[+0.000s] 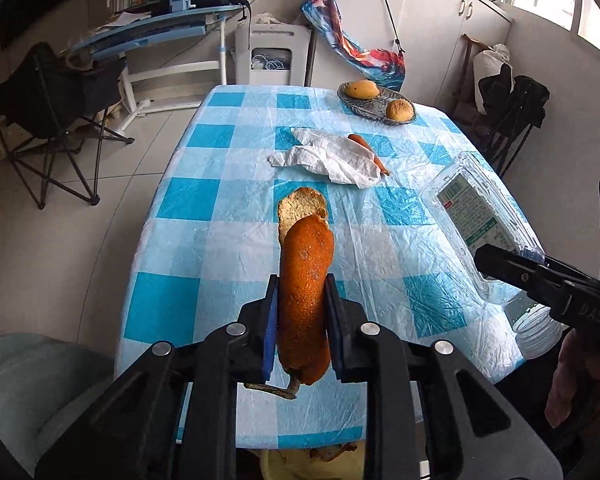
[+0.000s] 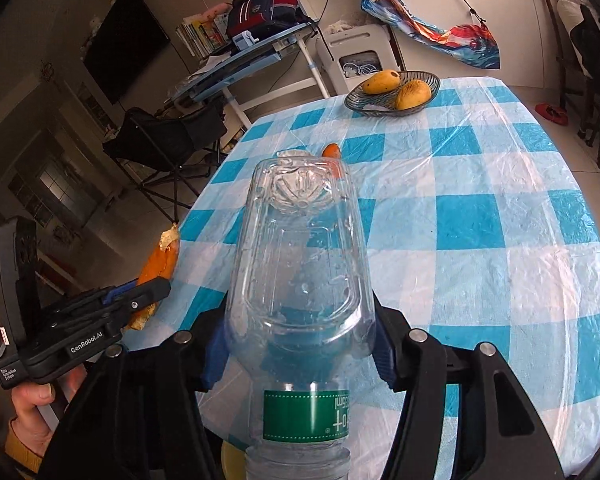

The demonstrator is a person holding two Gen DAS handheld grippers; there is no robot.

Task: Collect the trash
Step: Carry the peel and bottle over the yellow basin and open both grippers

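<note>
My left gripper is shut on a long strip of orange peel, held above the near end of the blue-and-white checked table. The peel also shows in the right wrist view, clamped in the left gripper. My right gripper is shut on an empty clear plastic bottle with a green label, base pointing away. In the left wrist view the bottle hangs over the table's right side in the right gripper. A crumpled white tissue lies mid-table, partly covering a carrot.
A glass fruit dish with two mangoes sits at the table's far end; it also shows in the right wrist view. Folding chairs stand left and right of the table. A desk with a bag and a white cabinet lie beyond.
</note>
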